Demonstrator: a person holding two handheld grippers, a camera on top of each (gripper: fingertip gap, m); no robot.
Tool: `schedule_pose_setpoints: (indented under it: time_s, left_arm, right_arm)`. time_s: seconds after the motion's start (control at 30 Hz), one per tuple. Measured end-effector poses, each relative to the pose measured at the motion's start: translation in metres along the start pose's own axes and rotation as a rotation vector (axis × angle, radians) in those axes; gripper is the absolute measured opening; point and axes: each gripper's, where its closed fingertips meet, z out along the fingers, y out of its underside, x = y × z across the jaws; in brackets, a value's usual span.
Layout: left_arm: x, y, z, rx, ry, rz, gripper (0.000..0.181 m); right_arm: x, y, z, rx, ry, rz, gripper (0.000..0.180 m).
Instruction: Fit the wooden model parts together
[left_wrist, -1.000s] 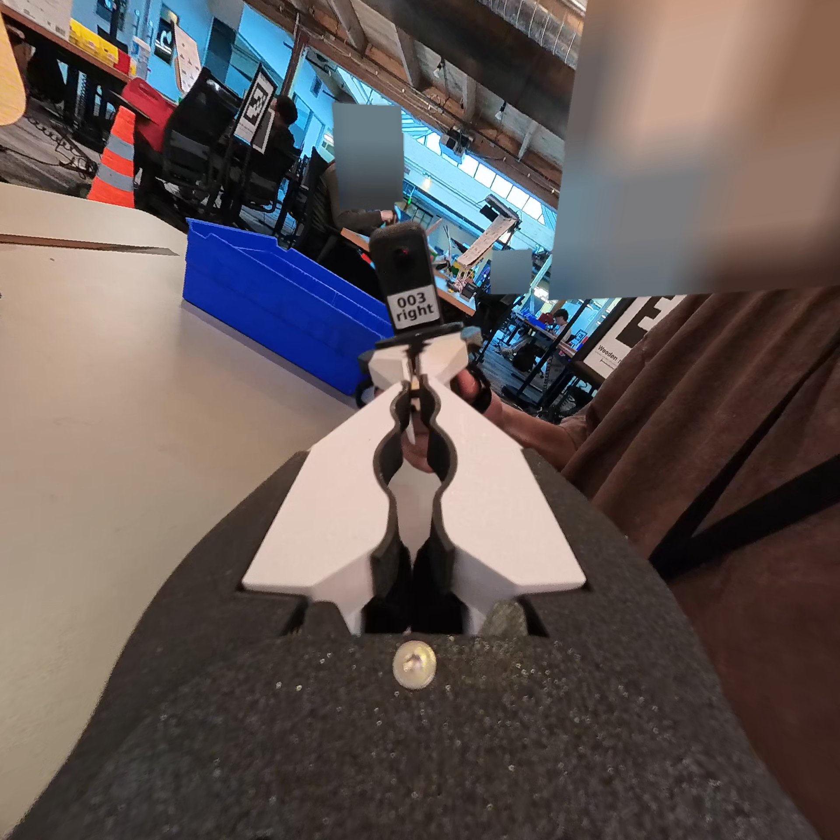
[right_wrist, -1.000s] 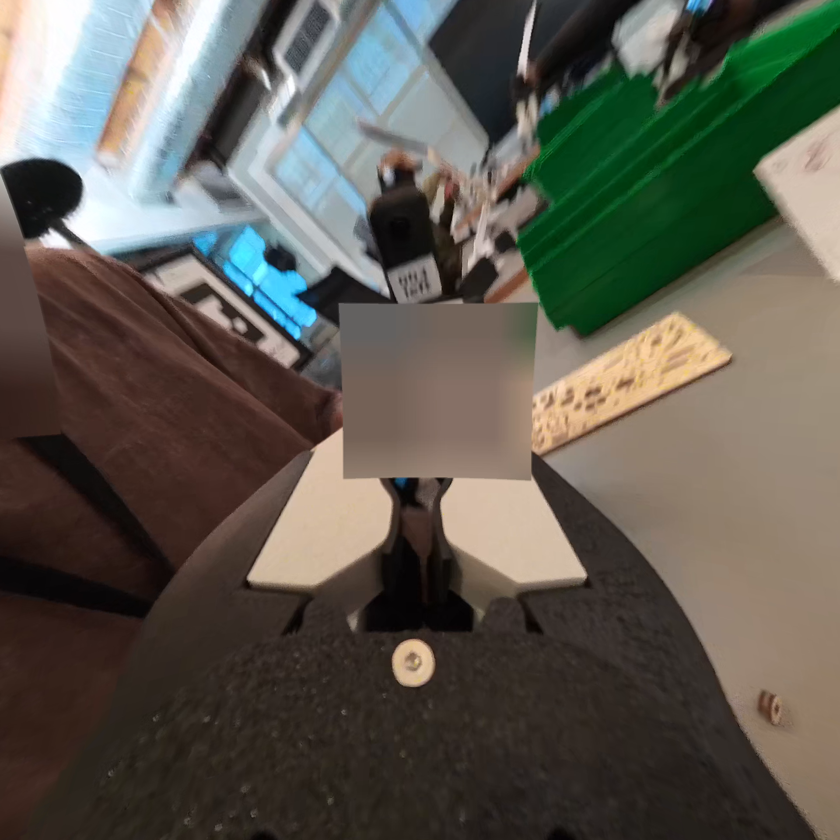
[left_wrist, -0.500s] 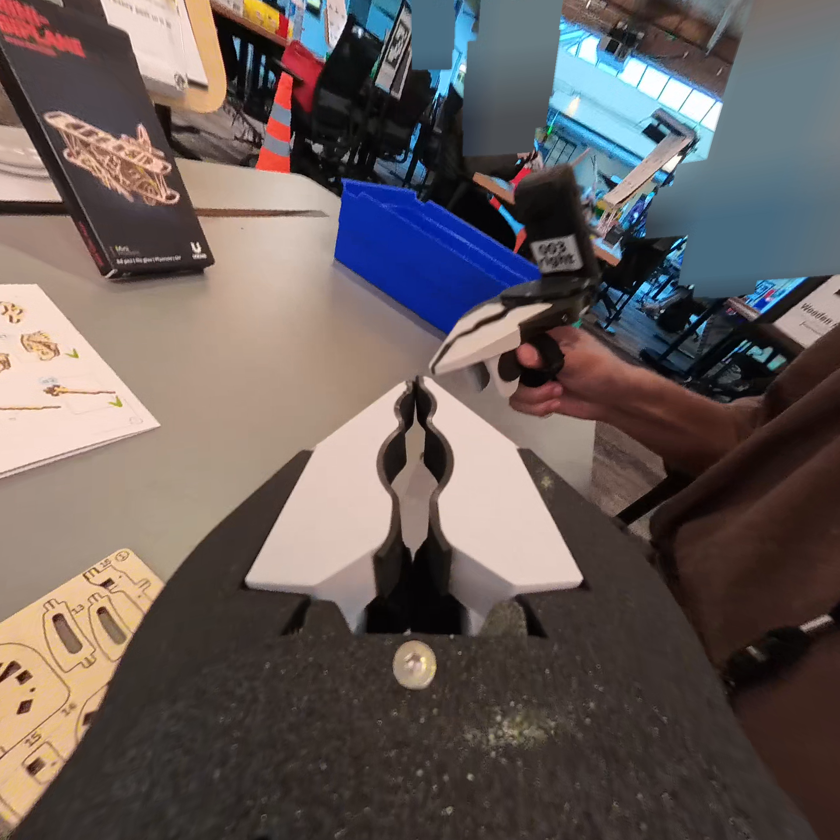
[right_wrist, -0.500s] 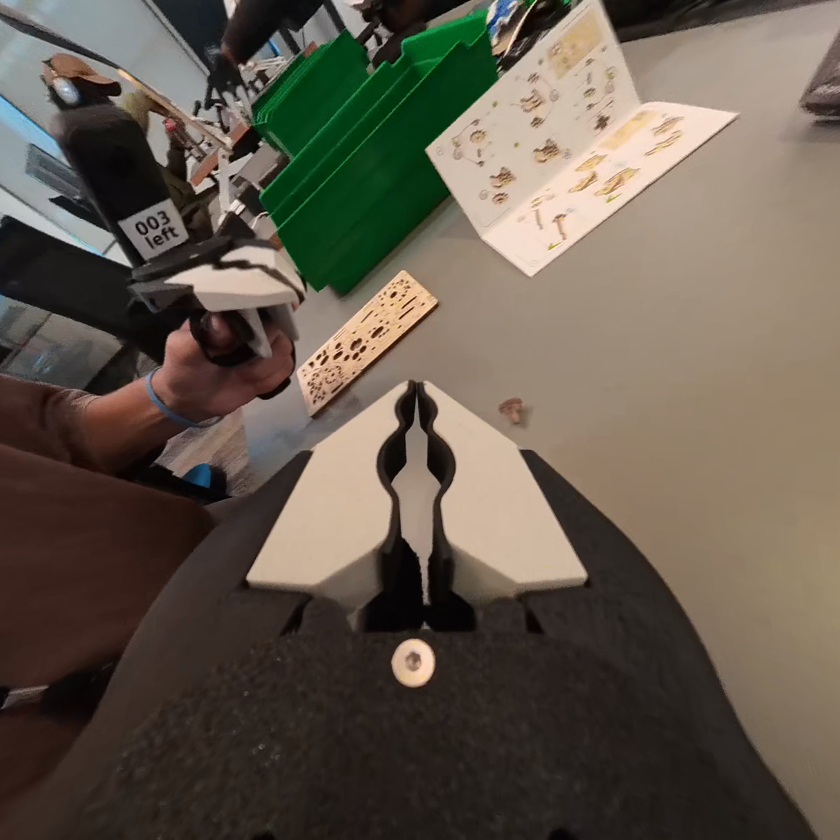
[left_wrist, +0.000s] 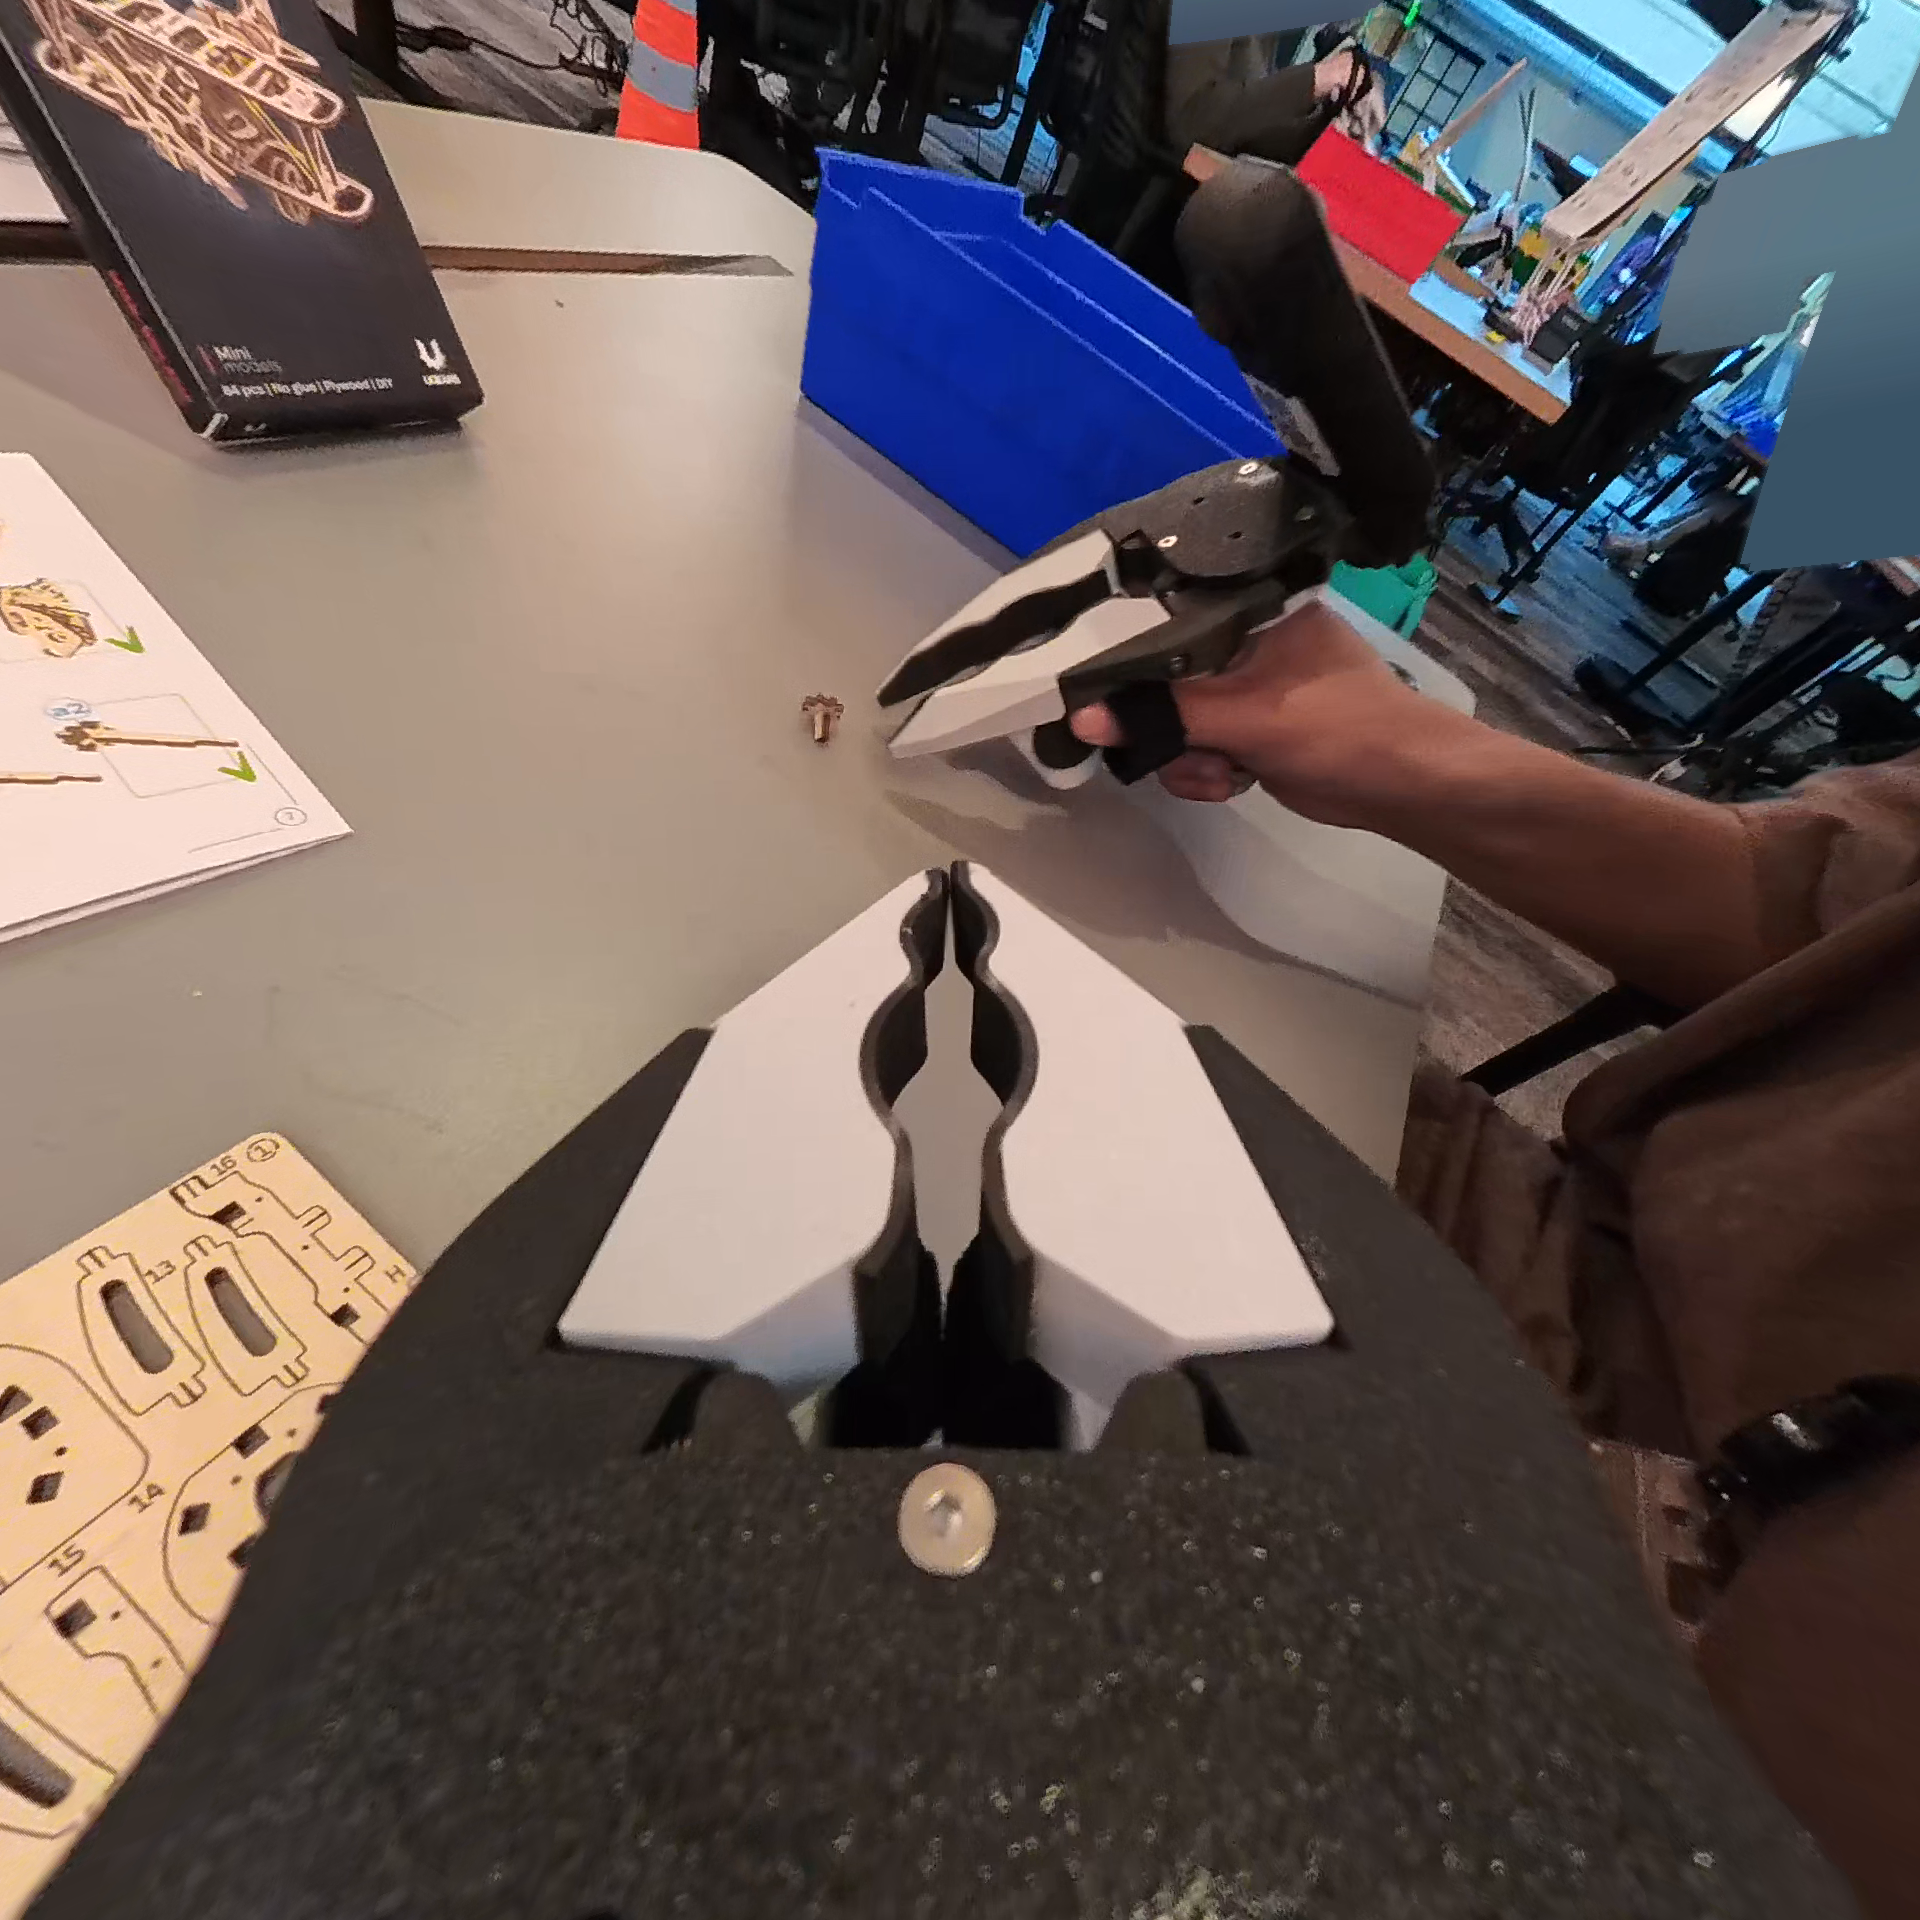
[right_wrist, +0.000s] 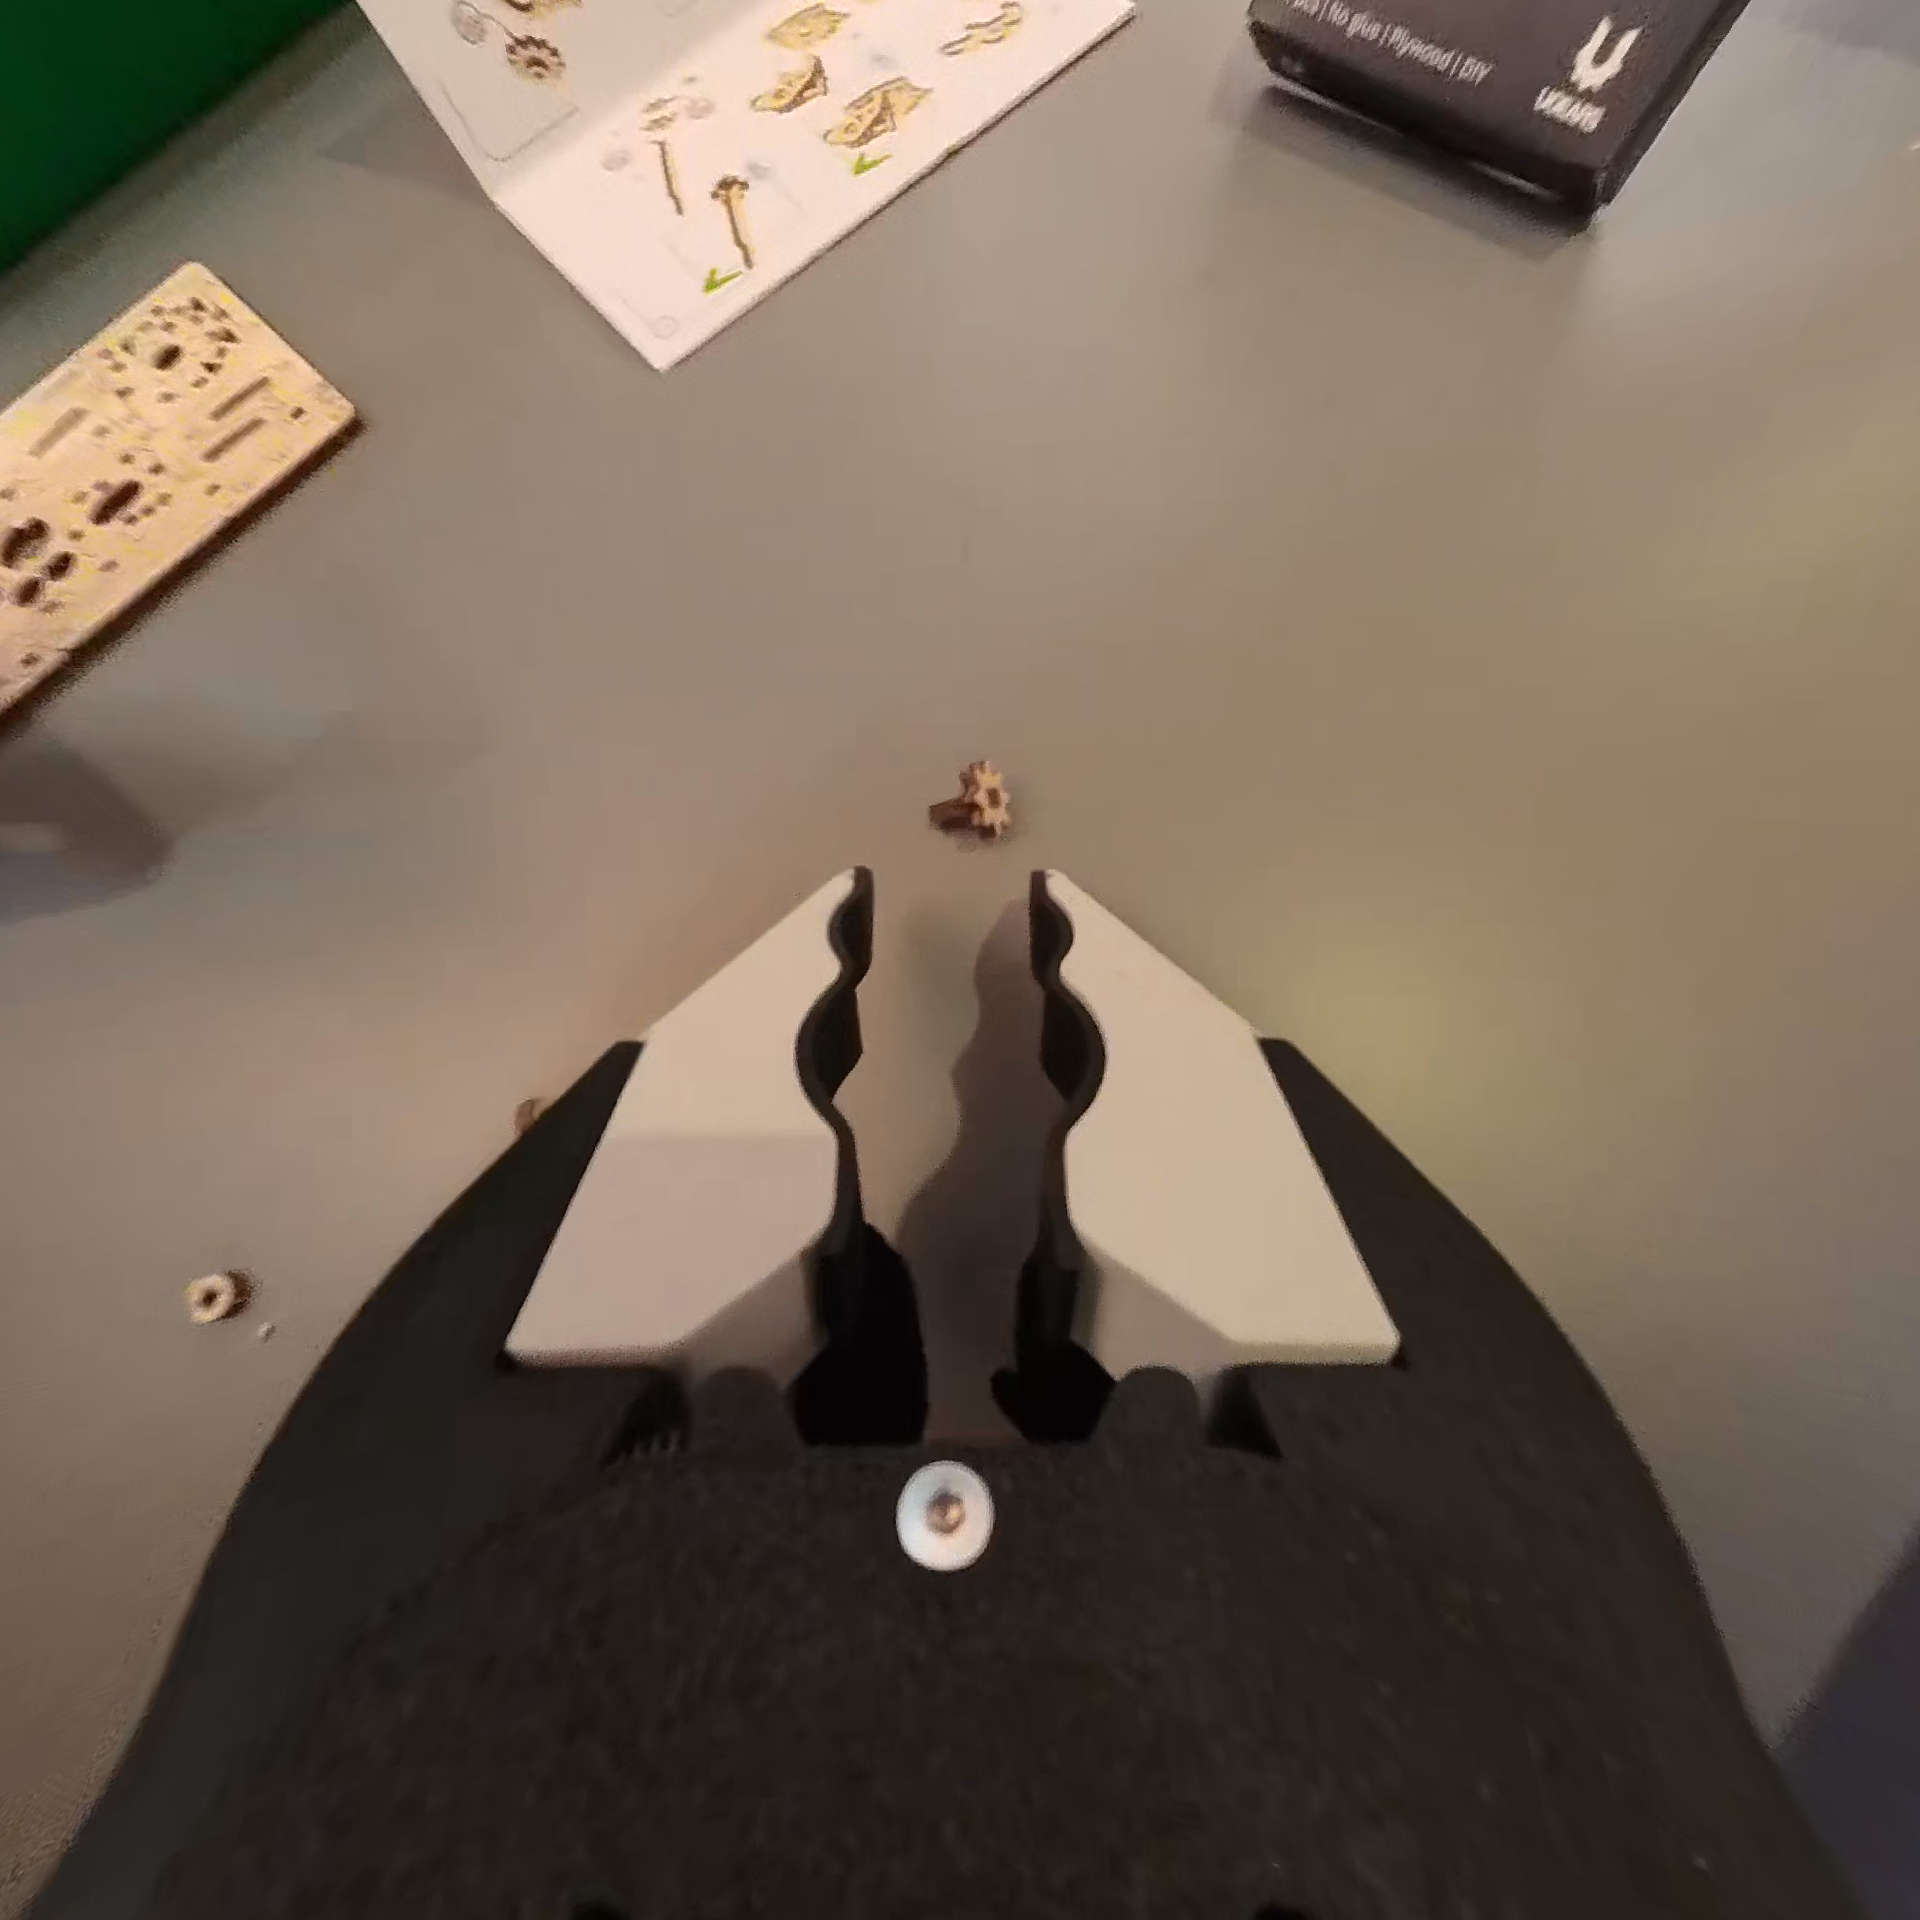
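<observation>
Grey tabletop (left_wrist: 582, 623), matte, lightly scuffed.

Left wrist view: the left gripper (left_wrist: 950, 878) hangs low over the near table, its jaws pressed together at the tips and holding nothing. To the near left lies a plywood parts sheet (left_wrist: 135, 1351), laser-cut, pieces still seated in it. Farther left is a white instruction sheet (left_wrist: 114, 727); far left, a black kit box (left_wrist: 239, 208) stands propped. A blue bin (left_wrist: 997, 364) sits at the far edge. The right gripper (left_wrist: 899, 717), held in a hand (left_wrist: 1278, 707), points down and left at a small wooden gear part (left_wrist: 822, 717) lying loose on the table, just beside its tips and not touching.

Right wrist view: slightly blurred. The right gripper (right_wrist: 951, 883) has its jaws spread, with bare table between them. The gear part (right_wrist: 977, 800), a toothed disc on a short peg, lies on its side just beyond the tips, slightly right of centre. A small wooden ring (right_wrist: 216, 1296) rests near left, well apart from it. Parts sheet (right_wrist: 145, 457) far left, instruction sheet (right_wrist: 769, 135) and kit box (right_wrist: 1496, 83) at the far edge.

Step in hand, as I judge it: picking up the gear part. To do it well, ease forward and slightly right so the piece sits between the tips, keep them low to the table, and close across the toothed disc rather than the peg. The part is tiny and light; a nudge could skate it away. The left gripper, empty, could steady or receive.
</observation>
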Motion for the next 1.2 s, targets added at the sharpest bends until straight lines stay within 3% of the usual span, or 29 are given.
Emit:
schedule_pose_setpoints:
  time_s: [0.1,0.17,0.23,0.33,0.43,0.53,0.63,0.77,0.83,0.93,1.03,1.2]
  left_arm:
    - [0.001,0.000,-0.002,0.001,0.009,-0.012,0.000]
    - [0.003,0.000,-0.003,0.001,0.016,-0.014,0.000]
    - [0.004,0.001,-0.003,-0.002,0.025,-0.019,0.000]
    - [0.004,0.003,-0.002,-0.010,0.027,-0.026,0.000]
    - [0.000,0.004,0.001,-0.026,-0.008,-0.021,0.000]
    - [-0.003,0.001,0.008,-0.029,-0.062,-0.005,0.002]
    - [0.012,-0.010,0.016,0.002,-0.016,-0.006,0.009]
    - [0.042,-0.027,0.014,0.073,0.173,-0.104,0.022]
    - [0.055,-0.034,0.006,0.111,0.241,-0.068,0.021]
    - [0.068,-0.040,-0.006,0.147,0.201,0.147,0.010]
    - [0.088,-0.038,-0.013,0.139,0.200,0.314,0.008]
    - [0.086,-0.026,-0.010,0.090,0.073,0.503,0.014]
  right_arm:
    - [0.006,-0.002,0.011,-0.033,0.064,-0.098,0.029]
    - [0.004,-0.005,0.019,-0.033,0.058,-0.087,0.028]
    - [-0.001,-0.009,0.023,-0.015,0.014,-0.051,0.015]
    - [0.004,-0.009,0.020,-0.010,0.002,-0.031,0.014]
    - [-0.023,-0.038,-0.004,0.191,-0.235,0.030,0.014]
    - [-0.070,-0.078,-0.060,0.501,-0.555,0.030,0.014]
    - [-0.105,-0.087,-0.091,0.598,-0.706,-0.045,0.014]
    - [-0.148,-0.079,-0.113,0.602,-0.901,-0.159,0.014]
    - [-0.161,-0.076,-0.123,0.558,-1.061,-0.074,0.014]
    - [-0.166,-0.069,-0.119,0.415,-1.228,0.135,0.014]
    - [-0.165,-0.070,-0.124,0.379,-1.366,0.305,0.014]
    - [-0.182,-0.061,-0.125,0.259,-1.474,0.362,0.014]
